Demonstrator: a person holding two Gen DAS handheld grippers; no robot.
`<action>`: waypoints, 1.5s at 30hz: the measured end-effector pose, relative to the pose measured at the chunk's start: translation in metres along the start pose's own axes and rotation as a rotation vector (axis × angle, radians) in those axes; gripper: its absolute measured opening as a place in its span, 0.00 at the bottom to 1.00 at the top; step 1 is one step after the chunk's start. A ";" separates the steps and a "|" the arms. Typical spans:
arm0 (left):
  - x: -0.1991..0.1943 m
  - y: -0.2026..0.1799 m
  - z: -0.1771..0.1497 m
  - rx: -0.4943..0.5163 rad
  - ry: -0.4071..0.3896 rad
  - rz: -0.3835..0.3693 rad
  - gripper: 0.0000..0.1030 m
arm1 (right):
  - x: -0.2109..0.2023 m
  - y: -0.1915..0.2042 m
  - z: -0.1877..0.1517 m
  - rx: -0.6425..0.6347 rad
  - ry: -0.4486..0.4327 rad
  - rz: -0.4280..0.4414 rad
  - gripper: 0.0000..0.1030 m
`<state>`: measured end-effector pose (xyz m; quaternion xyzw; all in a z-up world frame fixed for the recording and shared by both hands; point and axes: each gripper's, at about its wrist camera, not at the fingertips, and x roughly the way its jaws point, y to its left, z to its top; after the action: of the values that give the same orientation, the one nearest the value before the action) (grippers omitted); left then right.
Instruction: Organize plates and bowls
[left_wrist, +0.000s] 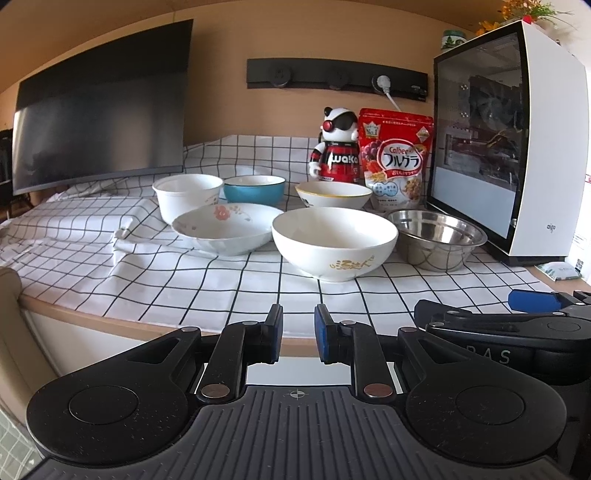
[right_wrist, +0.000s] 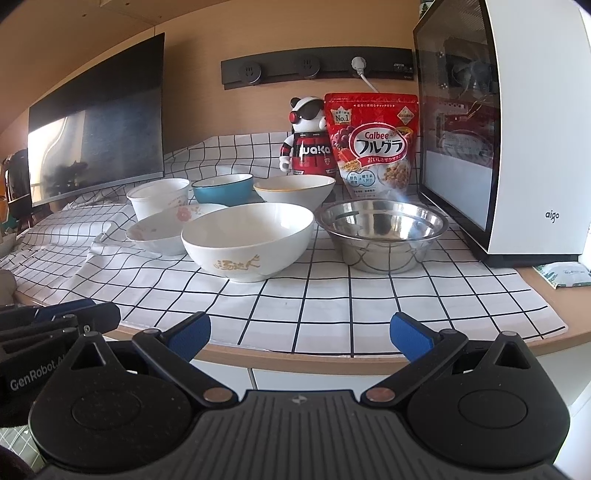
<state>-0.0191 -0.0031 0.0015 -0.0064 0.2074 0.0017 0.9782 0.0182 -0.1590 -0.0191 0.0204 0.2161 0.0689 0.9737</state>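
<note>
Six bowls stand on the checked cloth. In front are a large white bowl with gold lettering (left_wrist: 334, 243) (right_wrist: 247, 242), a steel bowl (left_wrist: 437, 240) (right_wrist: 382, 230) and a shallow floral bowl (left_wrist: 225, 230) (right_wrist: 159, 230). Behind them are a deep white bowl (left_wrist: 186, 195) (right_wrist: 157, 197), a blue bowl (left_wrist: 255, 189) (right_wrist: 221, 190) and a yellow-rimmed white bowl (left_wrist: 332, 195) (right_wrist: 293, 190). My left gripper (left_wrist: 298, 314) hovers at the table's front edge, jaws almost together, holding nothing. My right gripper (right_wrist: 301, 325) is beside it, wide open and empty, short of the bowls.
A dark monitor (left_wrist: 103, 110) leans at the back left. A red cereal bag (left_wrist: 397, 158) and a toy figurine (left_wrist: 338, 147) stand behind the bowls. A white glass-sided computer case (left_wrist: 517, 147) fills the right. A small packet (right_wrist: 565, 275) lies by it.
</note>
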 end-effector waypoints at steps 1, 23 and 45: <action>0.000 0.000 0.000 0.000 0.000 0.000 0.21 | 0.000 0.000 0.000 -0.001 0.000 0.000 1.00; -0.003 -0.001 -0.001 -0.001 -0.007 -0.001 0.21 | -0.001 0.002 0.000 -0.009 0.001 0.004 1.00; 0.006 -0.004 0.000 0.005 0.012 -0.011 0.21 | 0.003 -0.004 -0.001 0.004 0.019 -0.002 1.00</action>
<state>-0.0132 -0.0073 -0.0007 -0.0051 0.2133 -0.0042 0.9770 0.0210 -0.1623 -0.0219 0.0217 0.2254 0.0678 0.9717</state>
